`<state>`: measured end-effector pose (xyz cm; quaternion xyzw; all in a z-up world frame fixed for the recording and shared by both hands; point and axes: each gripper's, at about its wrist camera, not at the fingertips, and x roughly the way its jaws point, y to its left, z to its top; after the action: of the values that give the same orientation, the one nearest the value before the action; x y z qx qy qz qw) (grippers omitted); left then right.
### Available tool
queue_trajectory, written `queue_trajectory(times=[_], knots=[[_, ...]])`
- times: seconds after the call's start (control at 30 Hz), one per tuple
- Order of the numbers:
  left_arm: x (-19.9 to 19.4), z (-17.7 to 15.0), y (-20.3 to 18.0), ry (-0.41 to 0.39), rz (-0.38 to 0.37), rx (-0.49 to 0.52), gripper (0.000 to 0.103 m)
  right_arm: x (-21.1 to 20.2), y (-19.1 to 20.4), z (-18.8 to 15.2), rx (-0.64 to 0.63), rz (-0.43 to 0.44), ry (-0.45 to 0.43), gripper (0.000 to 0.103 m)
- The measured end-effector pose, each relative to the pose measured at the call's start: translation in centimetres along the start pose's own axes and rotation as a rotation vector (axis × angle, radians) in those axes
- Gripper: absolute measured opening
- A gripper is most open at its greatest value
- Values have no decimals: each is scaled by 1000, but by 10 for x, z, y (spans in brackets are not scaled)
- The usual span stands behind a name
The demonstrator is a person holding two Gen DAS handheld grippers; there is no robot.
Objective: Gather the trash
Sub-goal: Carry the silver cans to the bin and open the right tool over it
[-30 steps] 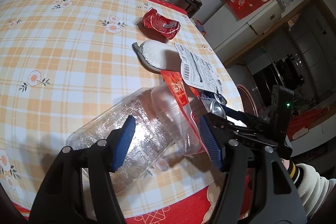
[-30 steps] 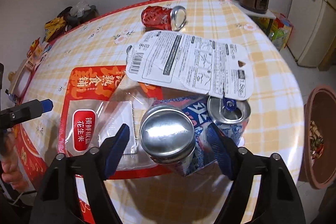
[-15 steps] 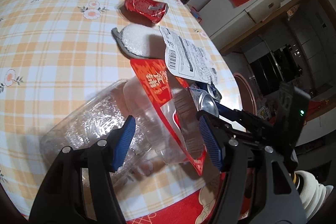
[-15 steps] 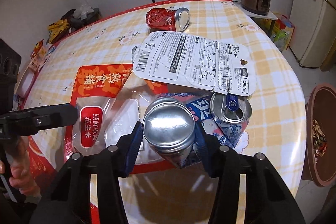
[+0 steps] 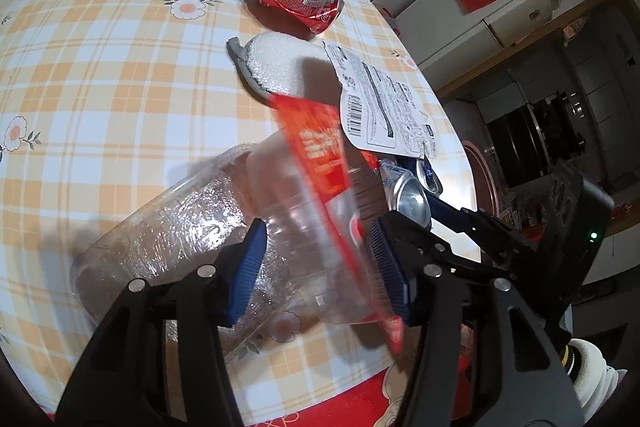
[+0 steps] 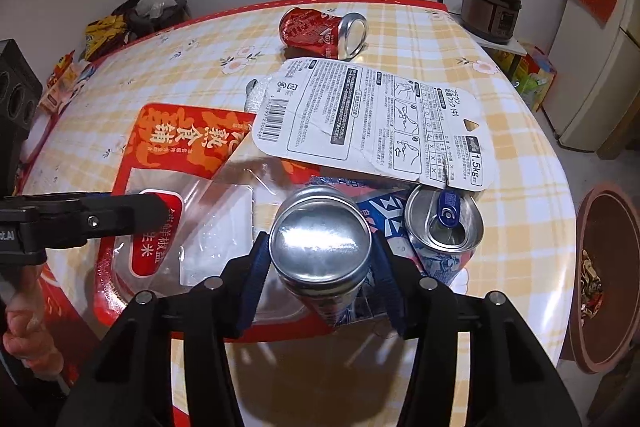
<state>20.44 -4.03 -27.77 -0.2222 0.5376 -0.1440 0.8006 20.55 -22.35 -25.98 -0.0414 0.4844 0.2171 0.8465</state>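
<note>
On the checked counter (image 6: 520,155), near its front edge, the right tool (image 6: 320,267) grips a silver-and-blue can (image 6: 320,247) by its sides. Just beside it, the left tool (image 5: 316,263) is closing around a clear plastic container (image 5: 304,235) and a red snack bag (image 5: 320,147).

table cloth (image 5: 100,75): we note orange-and-white check with small flowers, red border
far can (image 6: 320,33): red, white print, silver end
card (image 6: 372,123): white, black print and barcode
pouch (image 6: 180,147): red with orange ornament, white characters, clear window
near can (image 6: 320,247): silver base, blue-and-white side
open can (image 6: 444,223): silver top, blue tab
bottle (image 5: 168,239): we see clear plastic
claw pads (image 6: 252,283): blue on black arms
bin (image 6: 608,275): brown
</note>
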Motion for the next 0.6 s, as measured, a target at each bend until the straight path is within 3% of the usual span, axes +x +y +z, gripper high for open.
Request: queue_trajectory(times=[0.27,0.33,0.6], knots=[[13,-1,-7,39,32,13,55,-19,0,-8,31,59,-18,50],[15,-2,-6,44,43,6,48,-25,-1,-10,44,69,-25,50],[-1,-7,-9,36,22,36,44,-51,-4,-16,93,111,-66,50]])
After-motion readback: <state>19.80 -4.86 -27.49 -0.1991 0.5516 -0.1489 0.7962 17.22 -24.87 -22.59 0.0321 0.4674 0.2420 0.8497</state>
